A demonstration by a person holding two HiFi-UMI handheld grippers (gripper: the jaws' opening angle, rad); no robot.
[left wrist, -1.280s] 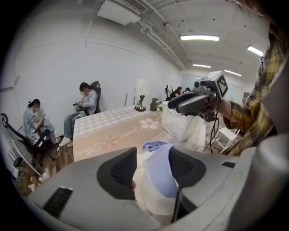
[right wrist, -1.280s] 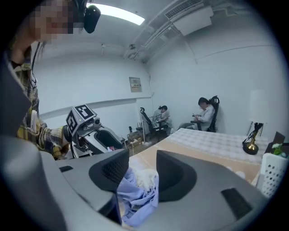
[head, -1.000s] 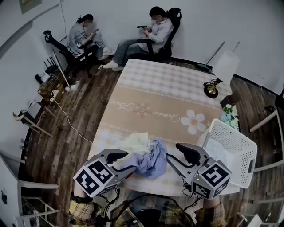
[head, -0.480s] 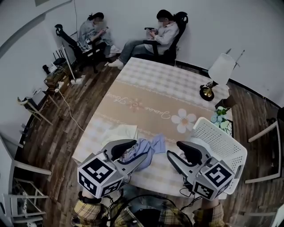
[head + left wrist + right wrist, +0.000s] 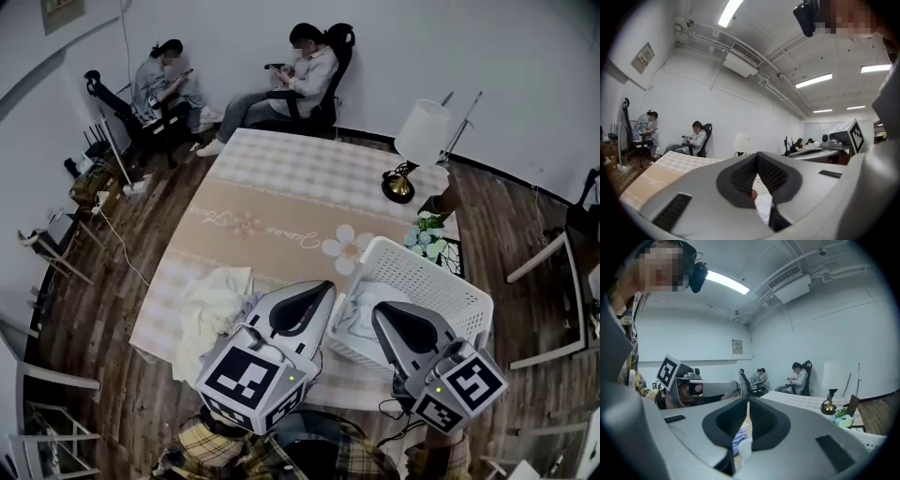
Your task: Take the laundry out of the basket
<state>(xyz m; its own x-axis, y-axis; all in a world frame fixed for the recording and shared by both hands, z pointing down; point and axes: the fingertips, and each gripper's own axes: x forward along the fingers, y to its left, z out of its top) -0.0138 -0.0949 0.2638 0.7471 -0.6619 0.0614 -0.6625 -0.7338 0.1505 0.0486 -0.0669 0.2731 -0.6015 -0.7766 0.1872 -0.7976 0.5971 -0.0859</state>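
White basket [image 5: 441, 281] at table [image 5: 281, 202] edge; left gripper [image 5: 319, 291], right gripper [image 5: 380, 316] fingers just closed, seemingly empty.

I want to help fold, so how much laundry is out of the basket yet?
Done: a crumpled cream cloth lies out on the checked bedspread. In hand: nothing; the left gripper and right gripper have just closed their jaws, empty, by the white perforated plastic basket. To do: pale white laundry inside it.
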